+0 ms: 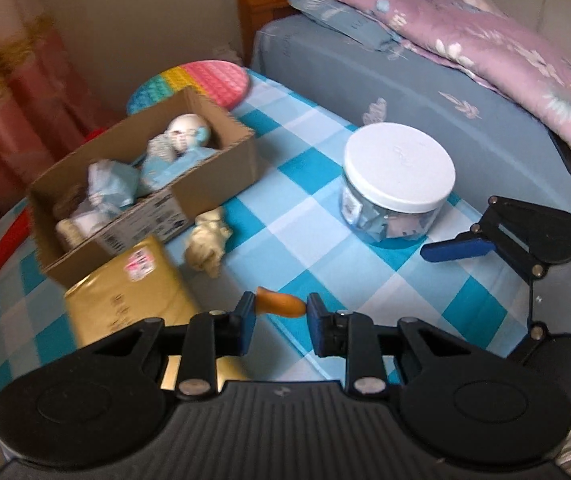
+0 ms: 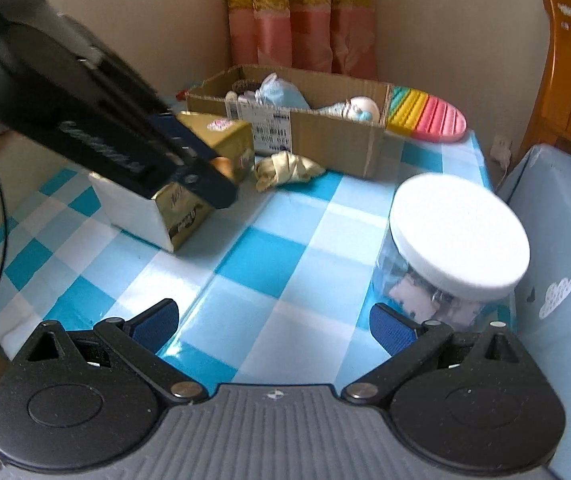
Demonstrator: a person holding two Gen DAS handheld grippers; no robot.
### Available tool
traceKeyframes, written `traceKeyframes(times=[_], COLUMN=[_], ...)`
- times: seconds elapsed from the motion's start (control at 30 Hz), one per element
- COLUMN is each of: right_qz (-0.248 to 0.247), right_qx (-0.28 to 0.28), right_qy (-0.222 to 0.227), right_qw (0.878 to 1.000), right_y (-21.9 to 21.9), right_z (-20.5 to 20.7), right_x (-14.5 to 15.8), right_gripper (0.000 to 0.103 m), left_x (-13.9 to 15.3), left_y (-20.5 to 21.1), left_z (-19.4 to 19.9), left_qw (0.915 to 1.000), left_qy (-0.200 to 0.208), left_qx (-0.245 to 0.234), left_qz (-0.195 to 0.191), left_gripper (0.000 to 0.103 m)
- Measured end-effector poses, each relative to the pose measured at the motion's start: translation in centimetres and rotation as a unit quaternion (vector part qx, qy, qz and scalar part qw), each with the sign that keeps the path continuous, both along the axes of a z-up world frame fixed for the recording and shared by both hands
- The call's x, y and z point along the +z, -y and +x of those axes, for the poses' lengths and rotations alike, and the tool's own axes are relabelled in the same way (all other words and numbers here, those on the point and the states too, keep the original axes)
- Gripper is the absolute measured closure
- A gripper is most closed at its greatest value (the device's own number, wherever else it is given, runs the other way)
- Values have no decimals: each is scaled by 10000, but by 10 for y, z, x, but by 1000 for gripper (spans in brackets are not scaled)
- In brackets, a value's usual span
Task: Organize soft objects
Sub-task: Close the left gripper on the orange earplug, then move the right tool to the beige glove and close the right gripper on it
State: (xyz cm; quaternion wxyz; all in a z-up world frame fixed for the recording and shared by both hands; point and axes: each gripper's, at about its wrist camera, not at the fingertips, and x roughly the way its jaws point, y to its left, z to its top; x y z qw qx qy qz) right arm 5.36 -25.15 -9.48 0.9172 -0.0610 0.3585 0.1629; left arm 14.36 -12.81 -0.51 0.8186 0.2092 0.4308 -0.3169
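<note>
Orange toy (image 1: 281, 306): small, soft, clamped between the blue pads of the left gripper (image 1: 280, 312), jaws nearly closed on it, held above the near edge of the checked cloth (image 1: 325, 240); in the right view it was hidden behind the left gripper.

Cream toy (image 1: 207, 245): crumpled, lying on the cloth just in front of the box (image 1: 213, 184), close beside the gold carton (image 1: 125, 288).

Box: open cardboard, at the far left of the table; inside it a white-headed doll (image 1: 187, 132), pale blue soft pieces (image 1: 111, 184) and other items too blurred to name.

Gold carton: just before the box, partly under the left gripper.

Jar (image 1: 399, 176): clear, white lid, standing on the right of the cloth, apart from the box; blurred contents.

Rainbow mat (image 1: 205, 80): behind the box, touching its far end.

Right gripper (image 2: 273, 322): jaws wide apart, holding nothing, over bare cloth, the jar beside its right finger.

Bed (image 1: 425, 80) and pink quilt (image 1: 505, 48) beyond the table; curtain (image 2: 301, 20) in the corner.
</note>
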Motion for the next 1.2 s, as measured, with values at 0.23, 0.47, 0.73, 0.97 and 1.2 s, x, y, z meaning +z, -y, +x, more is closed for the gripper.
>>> traceKeyframes(times=[0.23, 0.47, 0.73, 0.97, 1.2], right_qz=[-185, -286, -357, -485, -511], right_qx=[172, 110, -121, -163, -146], right_qy=[513, 785, 805, 739, 731], right_qw=[9984, 9964, 9960, 9960, 9959], right_y=[-13, -24, -39, -52, -59], right_z=[5, 35, 74, 99, 117], right_x=[13, 20, 10, -4, -11], right_gripper=[11, 18, 29, 34, 41], left_x=[14, 15, 17, 13, 14], left_y=[-30, -58, -77, -81, -85], left_z=[-11, -13, -4, 4, 12], left_qw=[9983, 9947, 9898, 9882, 9864], left_qy=[203, 252, 300, 366, 358], left_qx=[520, 971, 1342, 1451, 1551], left_qz=[-151, -236, -366, -321, -420], left_gripper=[77, 77, 77, 77, 77])
